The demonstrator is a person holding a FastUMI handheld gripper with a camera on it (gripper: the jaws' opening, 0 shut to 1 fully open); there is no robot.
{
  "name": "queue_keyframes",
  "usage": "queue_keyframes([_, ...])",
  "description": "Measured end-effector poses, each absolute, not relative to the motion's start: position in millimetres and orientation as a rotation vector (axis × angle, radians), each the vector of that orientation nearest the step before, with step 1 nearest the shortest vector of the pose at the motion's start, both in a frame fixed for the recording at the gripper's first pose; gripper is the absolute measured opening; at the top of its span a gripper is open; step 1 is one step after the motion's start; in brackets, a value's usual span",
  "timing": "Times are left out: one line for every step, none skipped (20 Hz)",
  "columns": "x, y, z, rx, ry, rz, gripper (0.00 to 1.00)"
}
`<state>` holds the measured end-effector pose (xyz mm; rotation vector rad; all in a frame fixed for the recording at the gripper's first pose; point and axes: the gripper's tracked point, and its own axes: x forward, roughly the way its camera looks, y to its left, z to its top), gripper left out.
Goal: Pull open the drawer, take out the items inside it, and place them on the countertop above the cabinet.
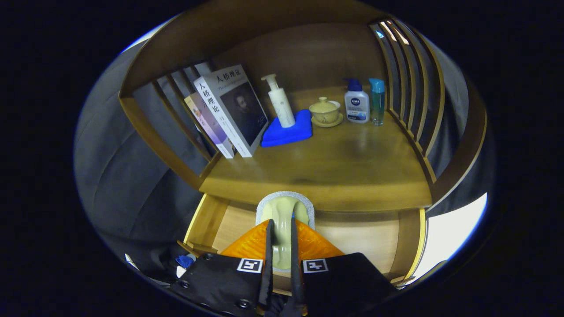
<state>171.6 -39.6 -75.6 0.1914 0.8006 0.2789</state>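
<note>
My gripper [281,224] is shut on a pale green item with a grey speckled rim [284,207]. Both fingers press on its narrow middle, and its rounded top rises just ahead of the fingertips, against the front edge of the wooden countertop [335,171]. Beneath the fingers, to both sides, lies an orange ribbed thing [315,244]; I cannot tell whether it rests in the drawer or belongs to the held item. The drawer [370,240] stands pulled open below the countertop, with its light wooden floor and side walls showing around the gripper.
Along the back of the countertop stand two leaning books [233,110], a white pump bottle [280,102] on a folded blue cloth [288,130], a lidded cup on a saucer [326,112], a white and blue pump bottle [356,102] and a teal bottle [377,101]. Slatted wooden rails close both sides.
</note>
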Motion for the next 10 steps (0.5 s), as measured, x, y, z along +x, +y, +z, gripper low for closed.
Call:
queue_keyframes([180,-42,-73,0.182,0.789,0.265,0.19])
queue_keyframes([188,-44,-70,0.174,0.78,0.249,0.19])
queue_keyframes([194,-45,-69,0.172,0.776,0.235,0.19])
queue_keyframes([202,-45,-66,0.177,0.772,0.226,0.19])
queue_keyframes([210,-45,-65,0.182,0.769,0.217,0.19])
queue_keyframes([219,-45,-64,0.186,0.765,0.207,0.19])
queue_keyframes([228,-46,-64,0.189,0.761,0.195,0.19])
queue_keyframes([237,-47,-66,0.192,0.762,0.183,0.19])
queue_keyframes([246,-47,-68,0.195,0.764,0.17,0.19])
queue_keyframes([256,-48,-70,0.198,0.77,0.158,0.19])
